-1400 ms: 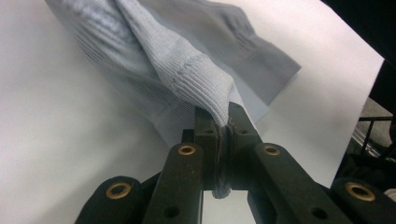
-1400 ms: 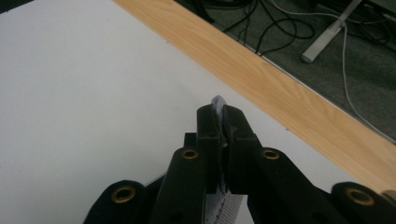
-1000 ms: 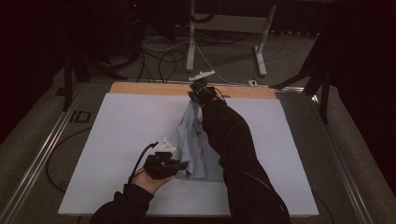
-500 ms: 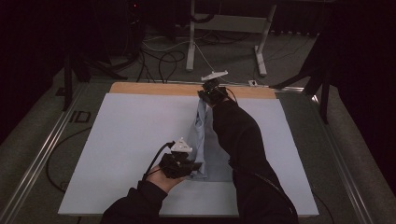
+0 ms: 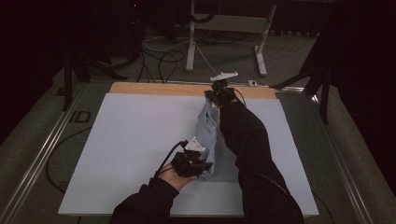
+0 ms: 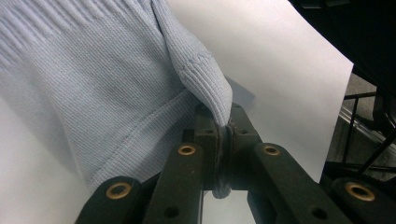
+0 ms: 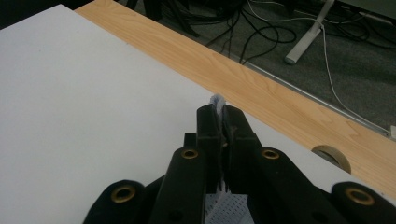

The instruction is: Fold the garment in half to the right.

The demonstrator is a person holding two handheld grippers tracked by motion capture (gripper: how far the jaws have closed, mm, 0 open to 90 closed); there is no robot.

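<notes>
- Both grippers have slid rightward across the sheet since the earlier frames, and the pale blue knit sweater [image 5: 211, 140] between them now lies as a narrower, longer strip.
- Left gripper [image 6: 225, 140] has its jaws pressed fully together on a ribbed fold of the sweater, at the garment's near end.
- Right gripper [image 7: 219, 122] is likewise clamped tight on a thin edge of the fabric, which pokes out just above the jaw tips; which part of the sweater that is I can't quite tell.
- Sweater lies lengthwise near the middle of the white table cover [image 5: 126, 140], its far end lifted just short of the wooden table edge [image 5: 154, 88].
- Wide bare white surface lies open to the left; a narrower band to the right, partly hidden by the right sleeve [image 5: 252, 154].
</notes>
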